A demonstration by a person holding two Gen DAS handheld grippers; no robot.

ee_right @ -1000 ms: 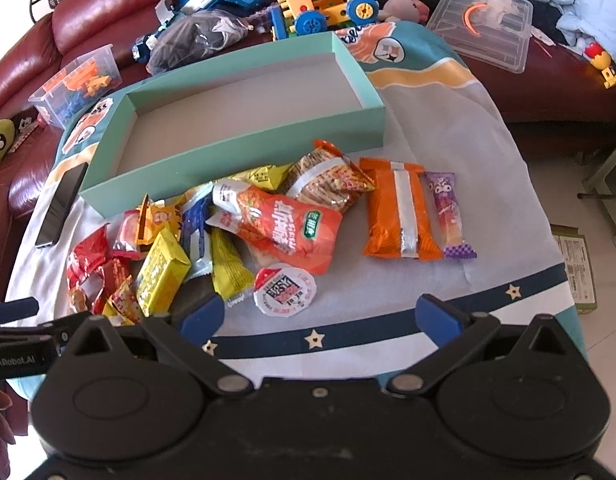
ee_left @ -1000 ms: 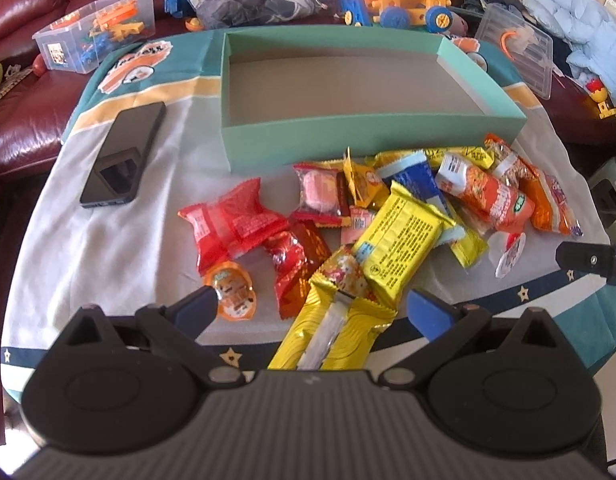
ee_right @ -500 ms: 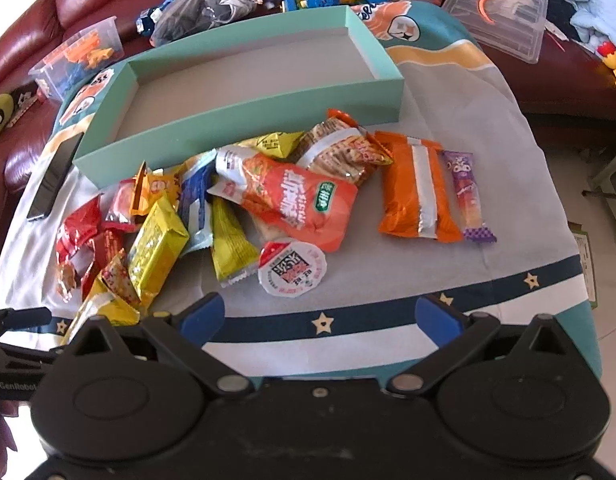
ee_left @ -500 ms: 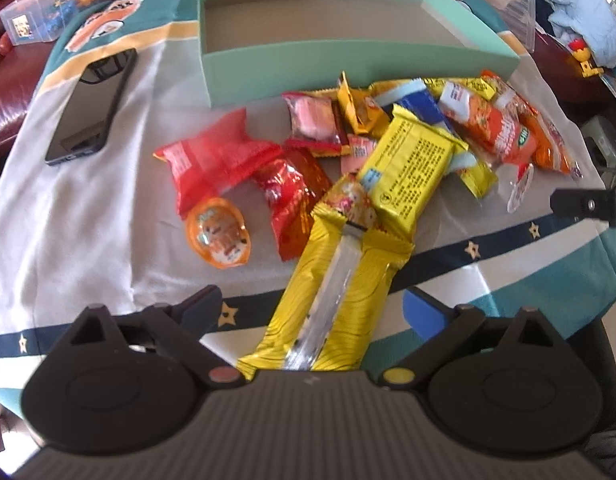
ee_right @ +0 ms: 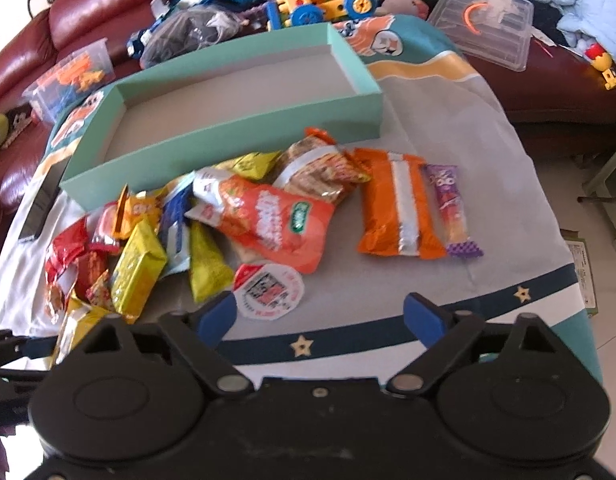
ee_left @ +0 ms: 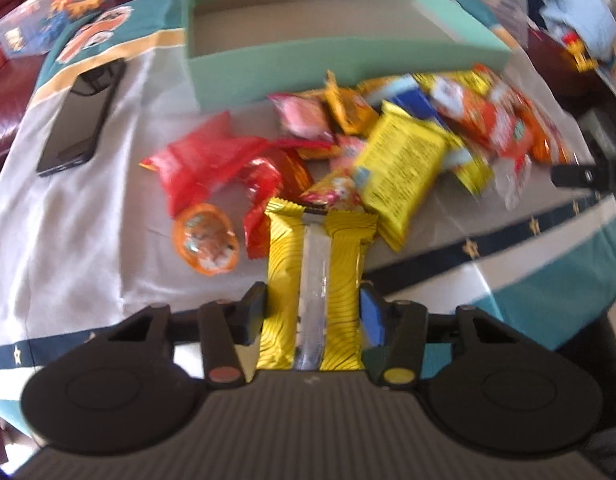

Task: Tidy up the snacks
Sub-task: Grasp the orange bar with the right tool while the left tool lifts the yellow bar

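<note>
- Pick-up step under way: the left gripper (ee_left: 312, 312) has just been closing its jaws, and the long yellow snack packet (ee_left: 315, 280) with the clear centre strip now sits clamped between its pads at the near edge of the table.
- Right gripper (ee_right: 321, 316) hovers over the round foil-lidded cup (ee_right: 270, 290), jaws wide apart though they have just been narrowing a little, nothing between them.
- Teal box (ee_right: 212, 128) stands empty behind the pile, so sorting looks barely begun; every other snack lies loose on the tablecloth (ee_right: 487, 152).
- Next move, by judgement: lift the yellow packet clear of the red wrappers (ee_left: 212, 160) and yellow block pack (ee_left: 399, 160) crowding its far end, carry it over the box's near wall, then let go inside.
- Risk: the packet is long and may sag or snag the neighbours.
- Writing: the orange pouch (ee_right: 268, 216) carries large white characters and a green badge, unreadable; the cup lid shows a code-like print, too blurred to read.
- Black phone (ee_left: 80, 120) lies well apart from the pile, on its left in the left wrist view.
</note>
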